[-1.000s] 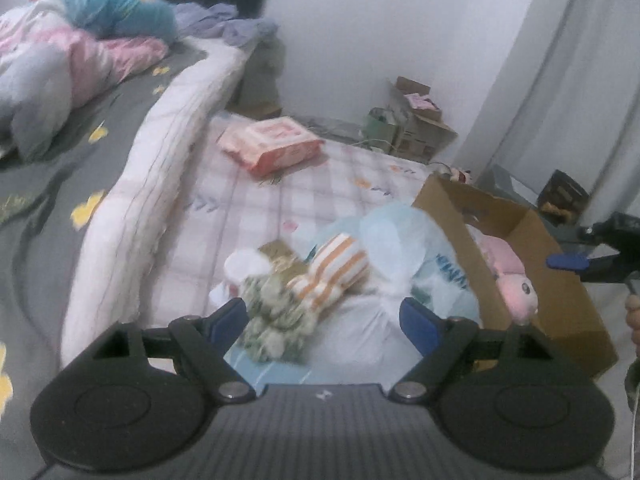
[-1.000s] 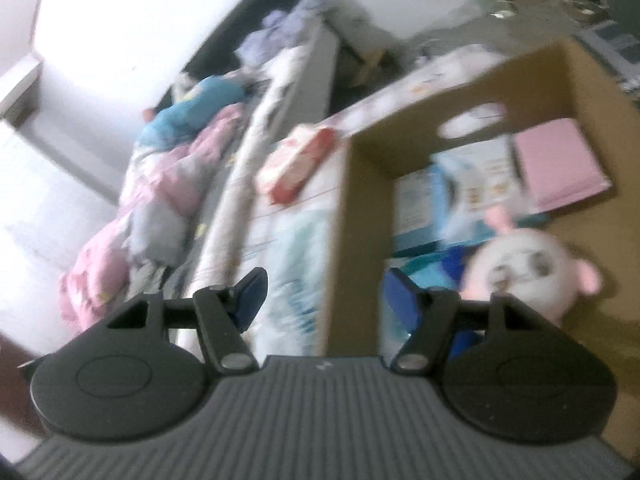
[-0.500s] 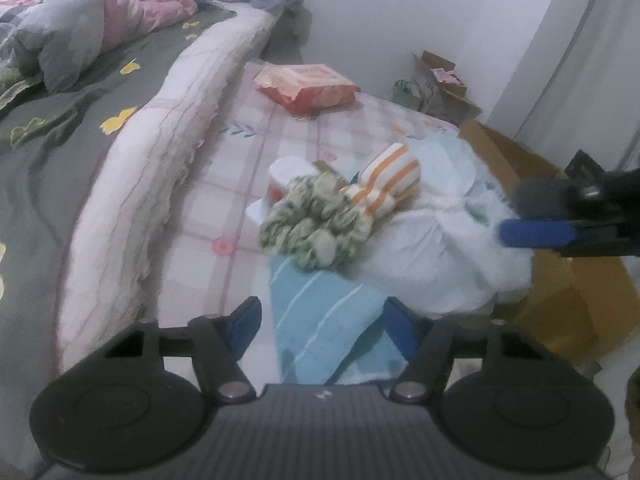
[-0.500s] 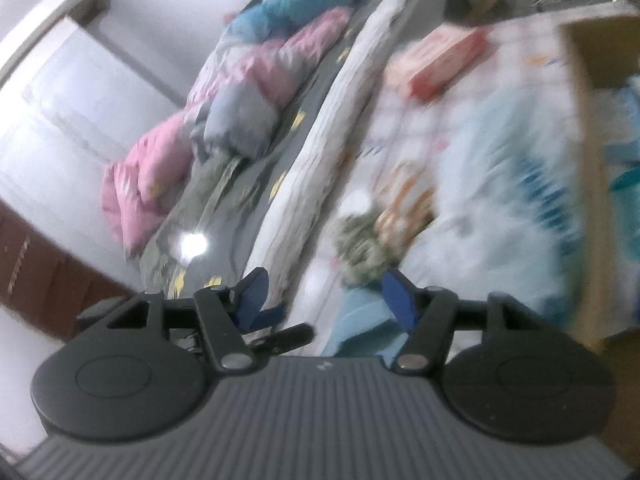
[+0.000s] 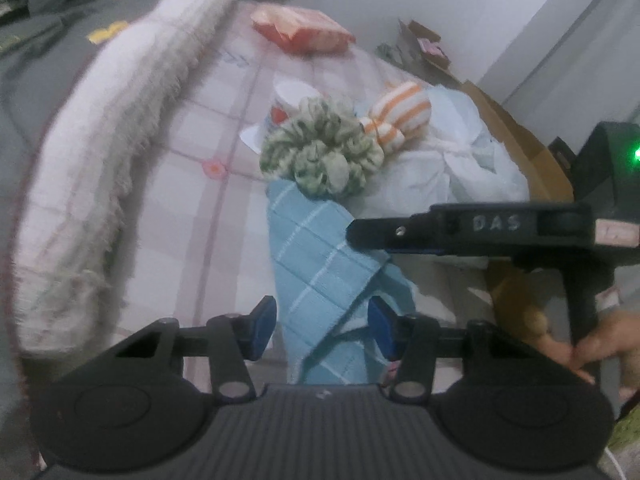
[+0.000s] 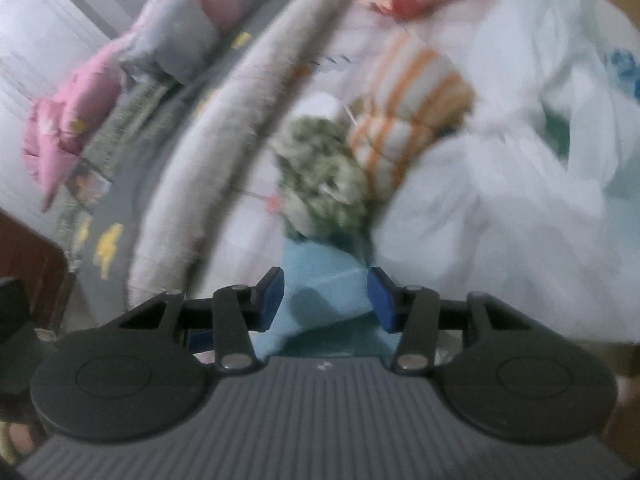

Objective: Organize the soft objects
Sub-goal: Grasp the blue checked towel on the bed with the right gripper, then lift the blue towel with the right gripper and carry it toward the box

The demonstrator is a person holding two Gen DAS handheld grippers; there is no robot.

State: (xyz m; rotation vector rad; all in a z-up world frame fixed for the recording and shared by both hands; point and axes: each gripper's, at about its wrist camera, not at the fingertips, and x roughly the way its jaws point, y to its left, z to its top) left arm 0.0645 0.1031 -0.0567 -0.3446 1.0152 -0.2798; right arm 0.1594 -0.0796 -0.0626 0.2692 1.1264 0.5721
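Note:
A light blue checked cloth (image 5: 316, 272) lies folded on the checked bed sheet, below a green-and-white fluffy piece (image 5: 324, 152) and an orange-striped soft item (image 5: 400, 114). My left gripper (image 5: 322, 328) hangs over the cloth's near end. Its jaws are closing with the cloth between them, and the pads do not visibly press it. My right gripper (image 5: 360, 236) reaches in from the right, over the cloth's middle. In the blurred right wrist view, the right gripper (image 6: 326, 300) straddles a raised fold of the blue cloth (image 6: 324, 276). Its jaws are also closing, not clamped.
A white plastic bag (image 5: 452, 168) lies right of the soft items, with a cardboard box (image 5: 532, 152) beyond it. A red-pink pack (image 5: 304, 32) sits farther up the sheet. A fringed blanket edge (image 5: 120, 120) and a pink-grey quilt (image 6: 100, 92) fill the left. A hand (image 5: 580, 348) holds the right gripper.
Both grippers came down toward the blue cloth and their jaws narrowed. The right gripper swung from over the cardboard box across to the cloth, beside the left one.

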